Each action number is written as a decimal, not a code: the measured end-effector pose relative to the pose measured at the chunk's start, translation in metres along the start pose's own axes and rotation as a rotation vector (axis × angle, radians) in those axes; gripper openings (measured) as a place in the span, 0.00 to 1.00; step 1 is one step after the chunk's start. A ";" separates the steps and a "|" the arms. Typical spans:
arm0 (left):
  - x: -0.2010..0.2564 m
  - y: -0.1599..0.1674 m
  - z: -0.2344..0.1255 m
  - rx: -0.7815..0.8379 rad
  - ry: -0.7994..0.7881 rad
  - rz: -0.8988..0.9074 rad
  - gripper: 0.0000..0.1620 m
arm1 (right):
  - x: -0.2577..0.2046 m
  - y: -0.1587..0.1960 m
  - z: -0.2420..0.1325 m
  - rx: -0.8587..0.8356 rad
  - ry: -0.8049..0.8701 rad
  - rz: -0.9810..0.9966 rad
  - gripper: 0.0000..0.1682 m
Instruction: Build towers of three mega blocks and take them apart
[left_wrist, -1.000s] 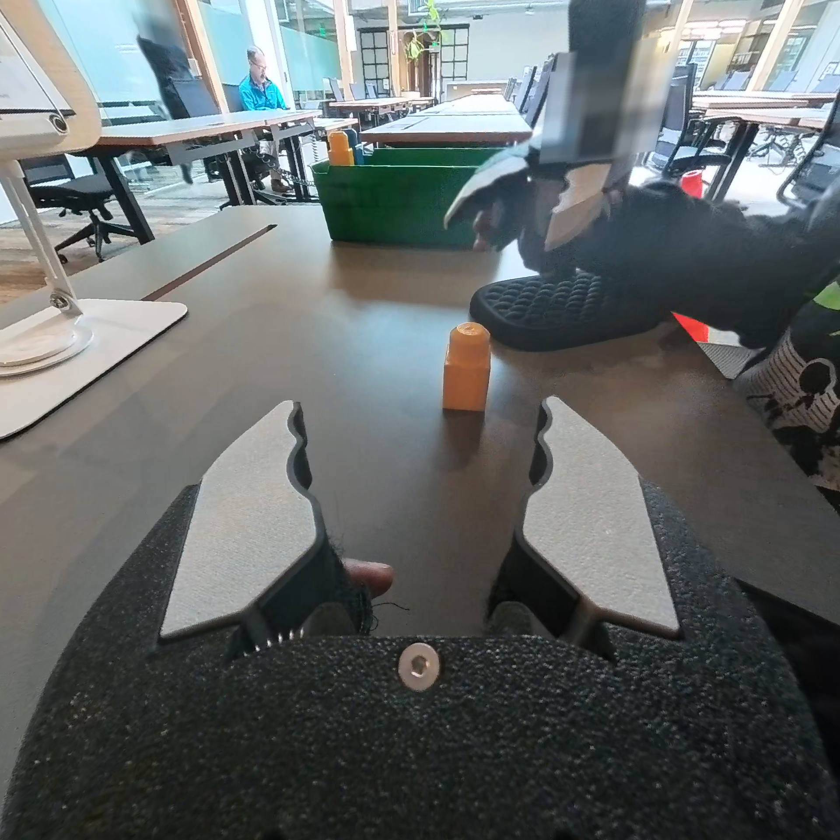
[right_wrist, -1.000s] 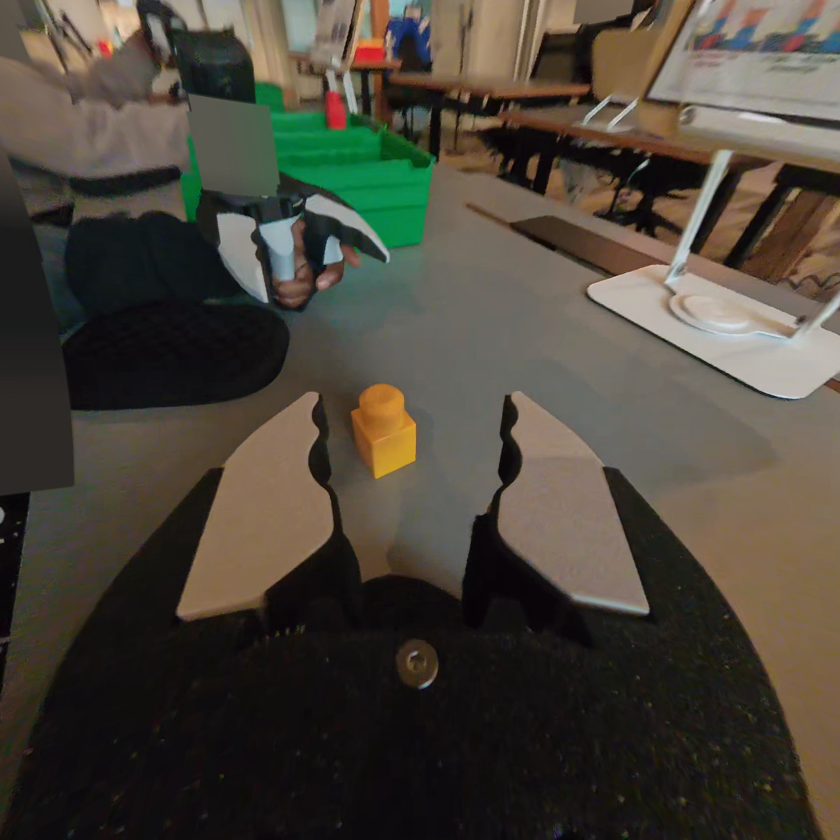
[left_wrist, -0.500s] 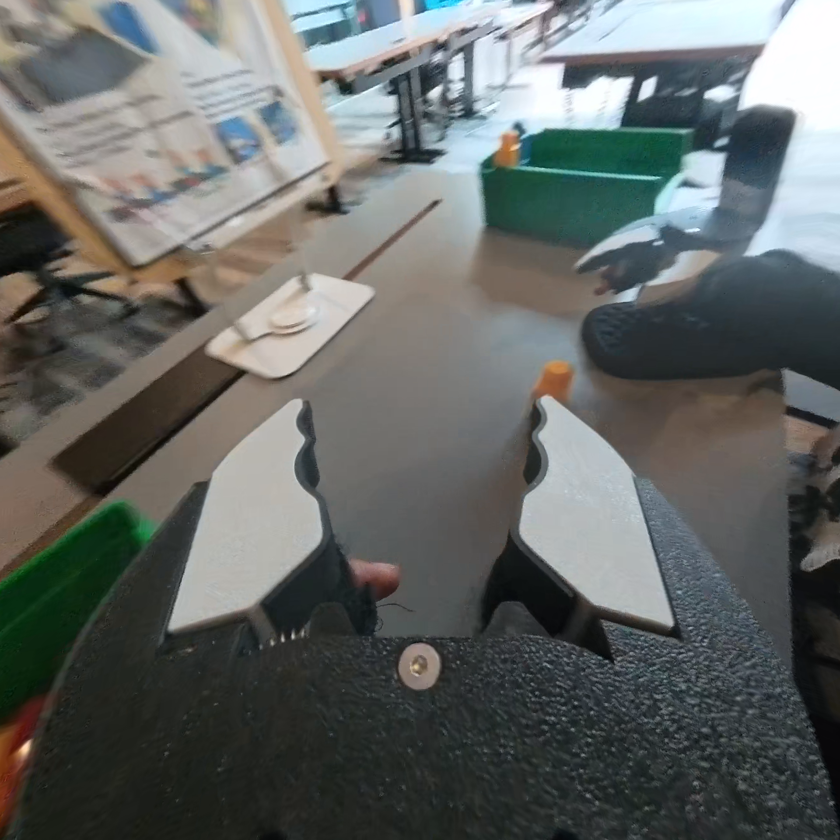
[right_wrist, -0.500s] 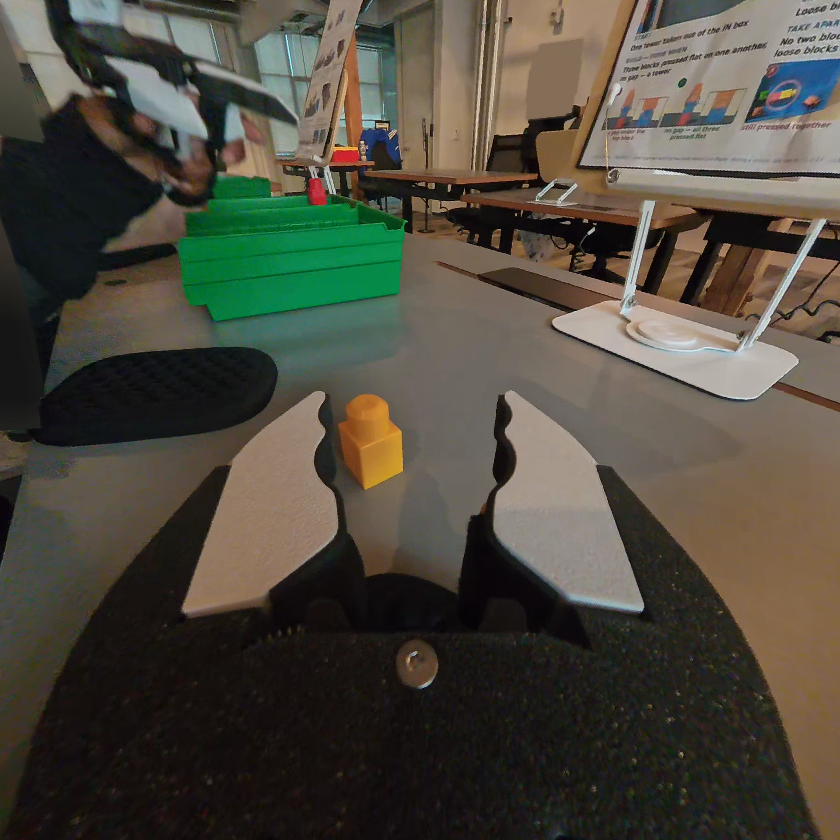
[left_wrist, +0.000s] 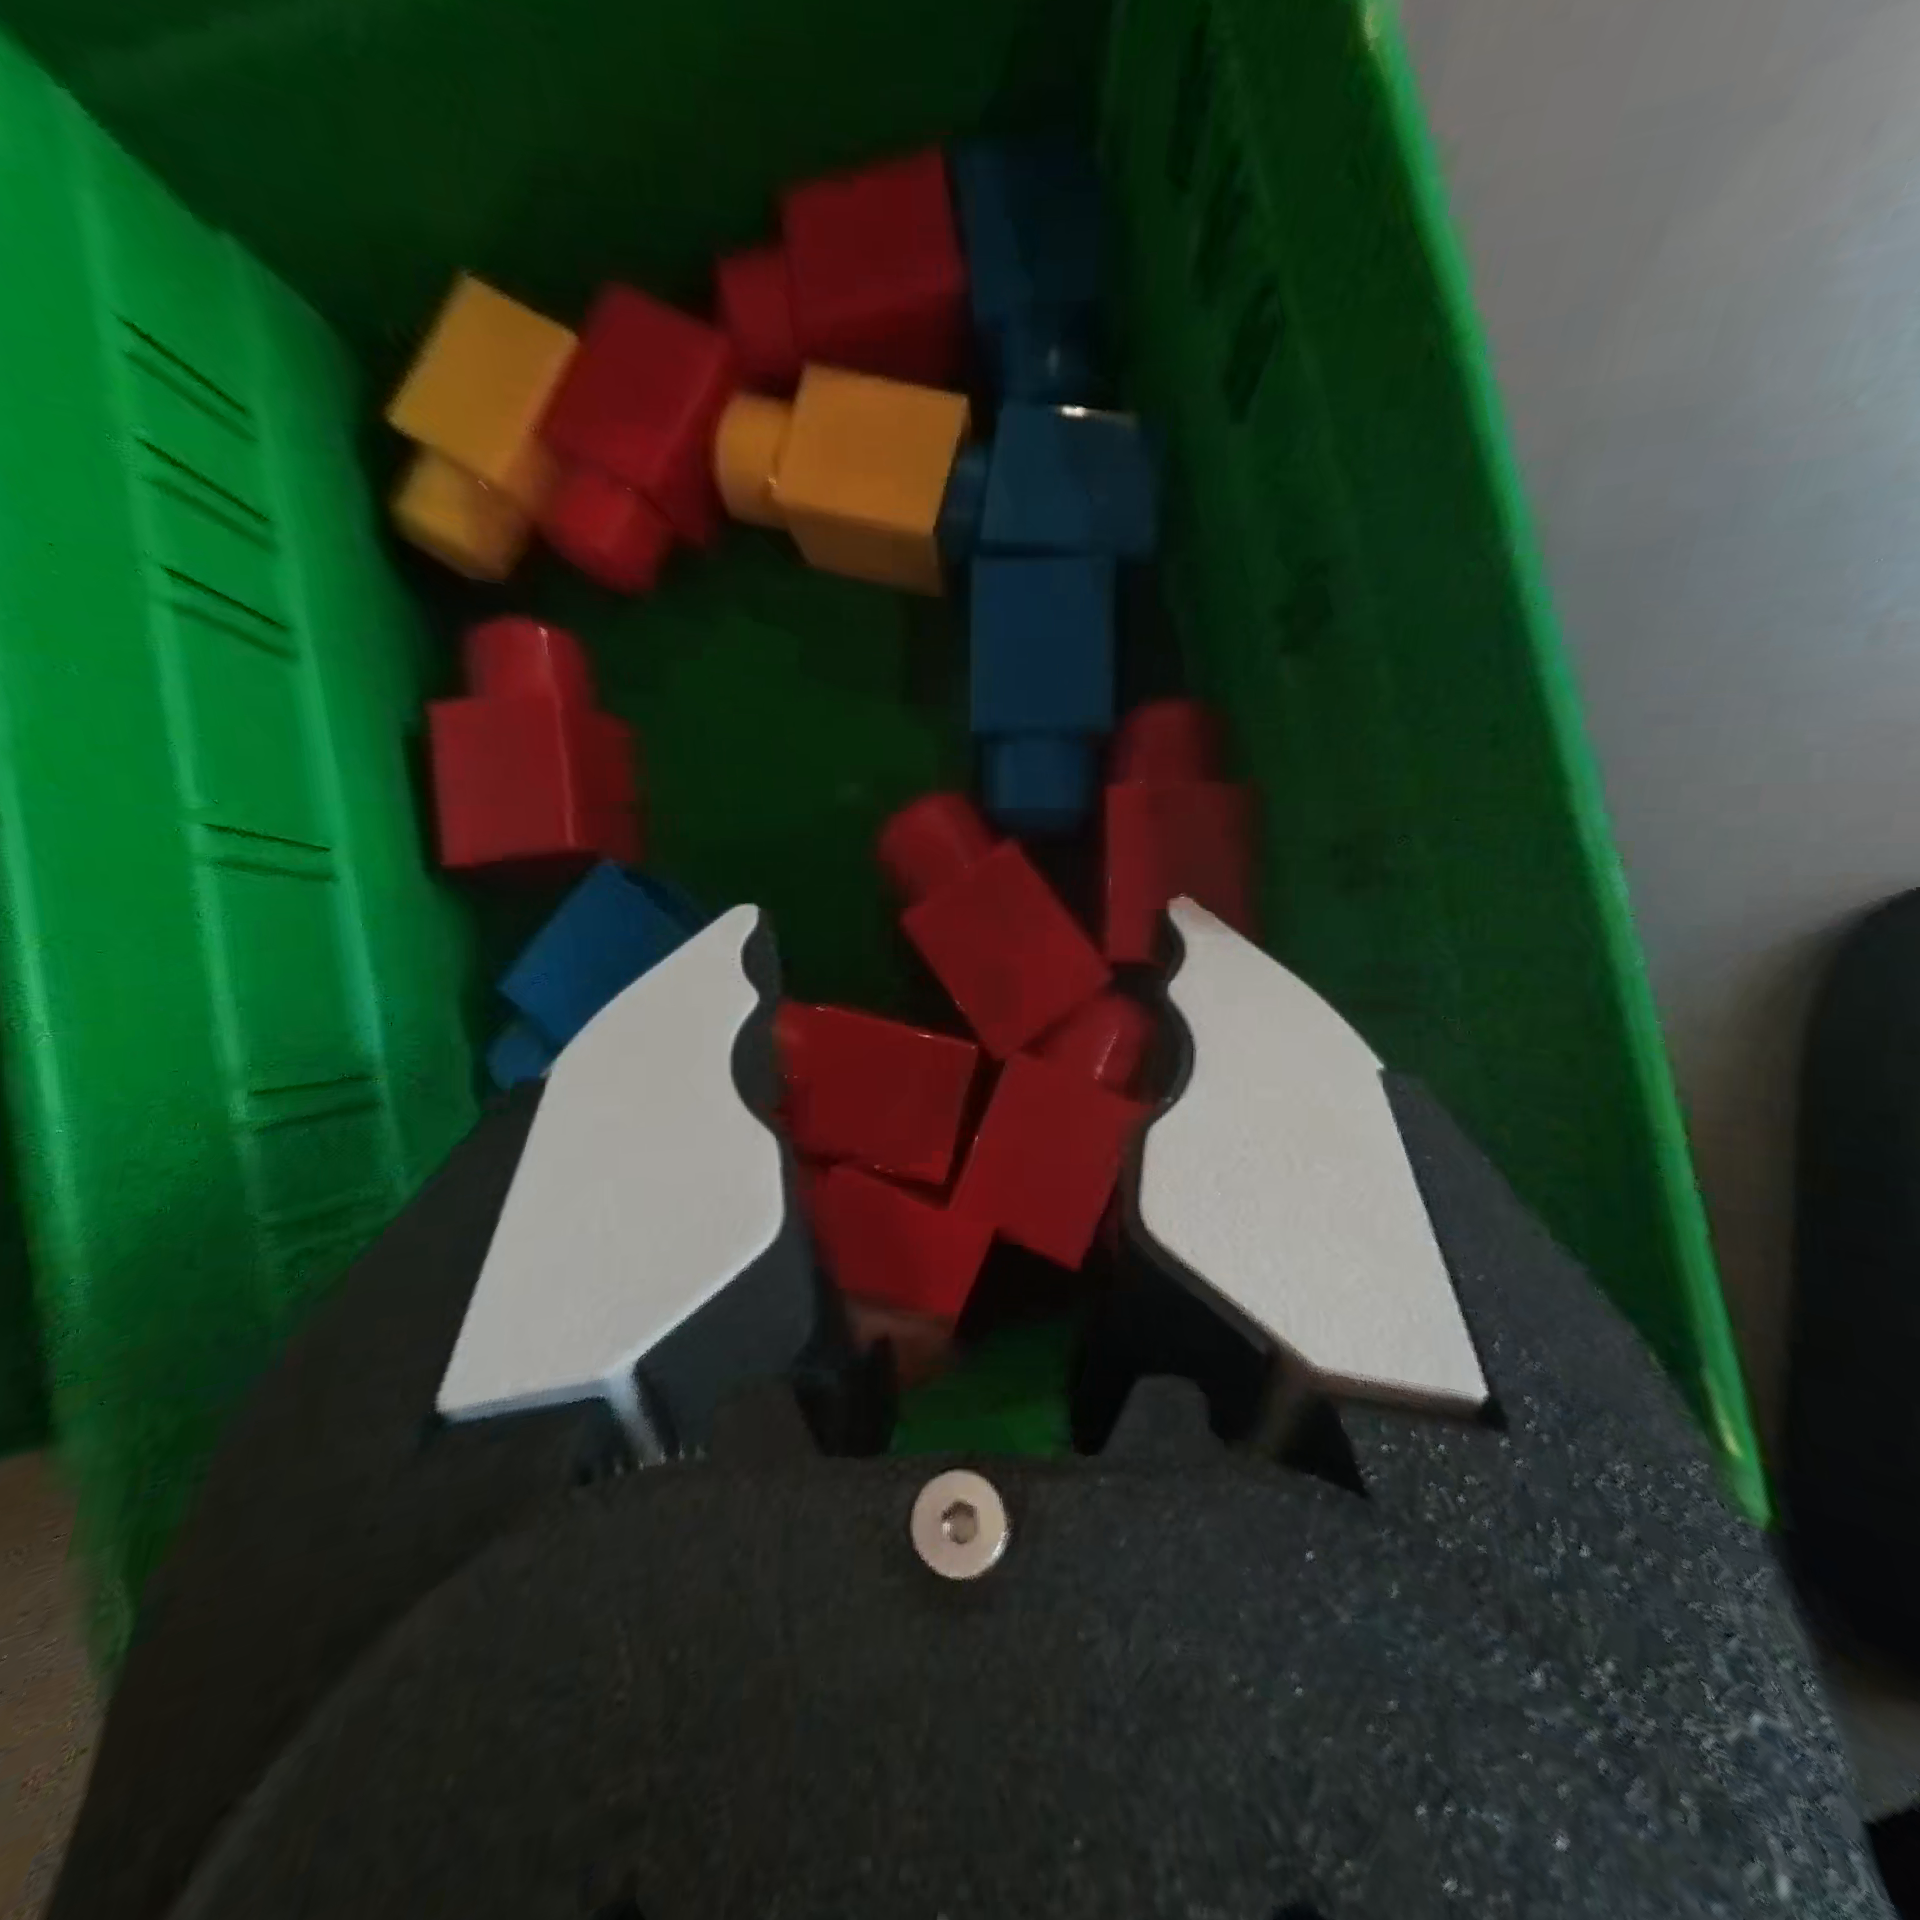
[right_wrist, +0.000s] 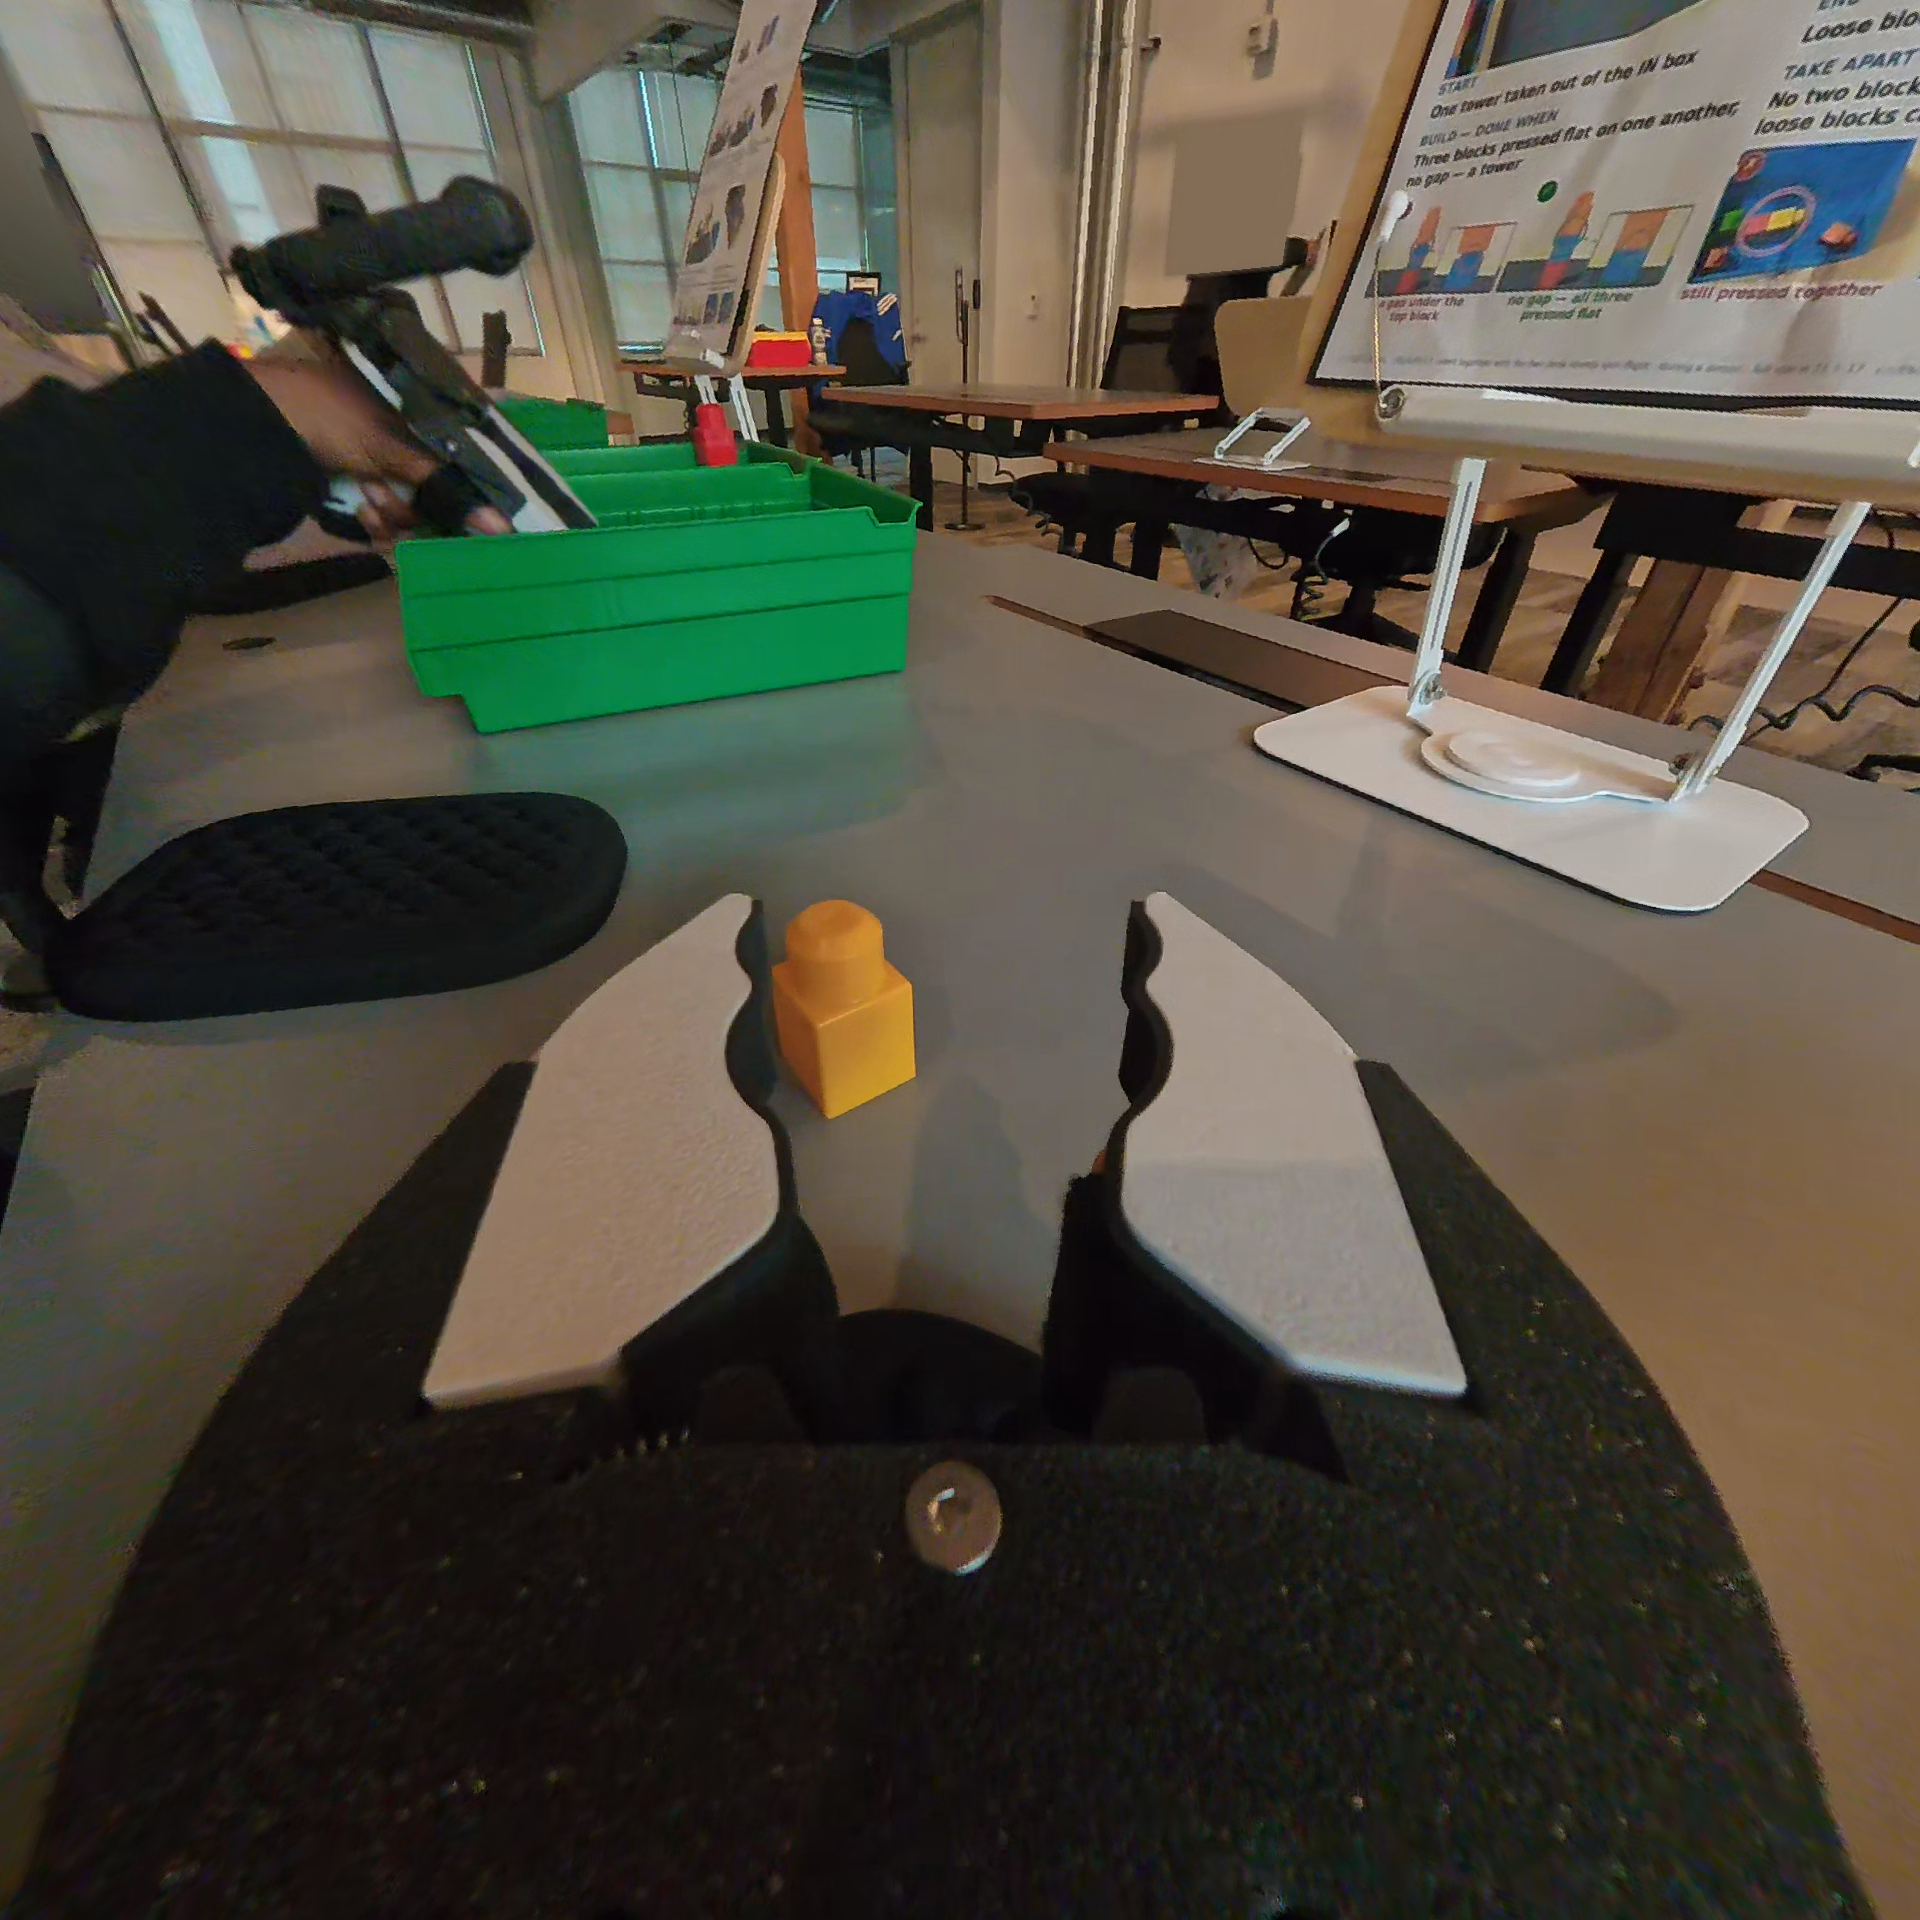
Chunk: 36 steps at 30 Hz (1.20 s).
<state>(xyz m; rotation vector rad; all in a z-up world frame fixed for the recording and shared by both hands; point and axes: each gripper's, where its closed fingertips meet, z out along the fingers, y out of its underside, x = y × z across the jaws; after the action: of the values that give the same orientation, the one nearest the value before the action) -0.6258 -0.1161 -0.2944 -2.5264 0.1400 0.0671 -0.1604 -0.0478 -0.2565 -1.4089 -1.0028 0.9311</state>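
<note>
Reaching into the green bin (left_wrist: 1340, 499), our left tongs (left_wrist: 966, 966) gape over red blocks (left_wrist: 987, 935); right tongs (right_wrist: 940, 914), released, flank the orange block (right_wrist: 844, 1013) as base on the bench (right_wrist: 1039, 810).

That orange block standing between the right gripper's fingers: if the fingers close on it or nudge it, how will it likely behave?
The orange block looks like rigid moulded plastic, so it probably won't deform. Its flat sides suit the open right gripper. Standing stud-up on the smooth grey table, it would more likely slide than roll, perhaps tipping if pushed high.
</note>
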 end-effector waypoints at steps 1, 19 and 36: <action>0.000 0.003 0.005 -0.007 0.003 -0.003 0.40 | 0.000 0.000 0.000 0.000 0.003 -0.002 0.39; -0.002 0.012 0.022 -0.047 -0.017 -0.011 0.30 | 0.003 0.000 0.000 0.000 0.014 0.012 0.37; 0.003 0.001 0.024 0.023 -0.002 0.007 0.24 | 0.003 -0.003 -0.001 0.019 0.009 0.012 0.35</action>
<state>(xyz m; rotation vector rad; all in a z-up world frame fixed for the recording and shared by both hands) -0.6236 -0.1035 -0.3149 -2.5029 0.1487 0.0700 -0.1582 -0.0453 -0.2539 -1.4032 -0.9778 0.9399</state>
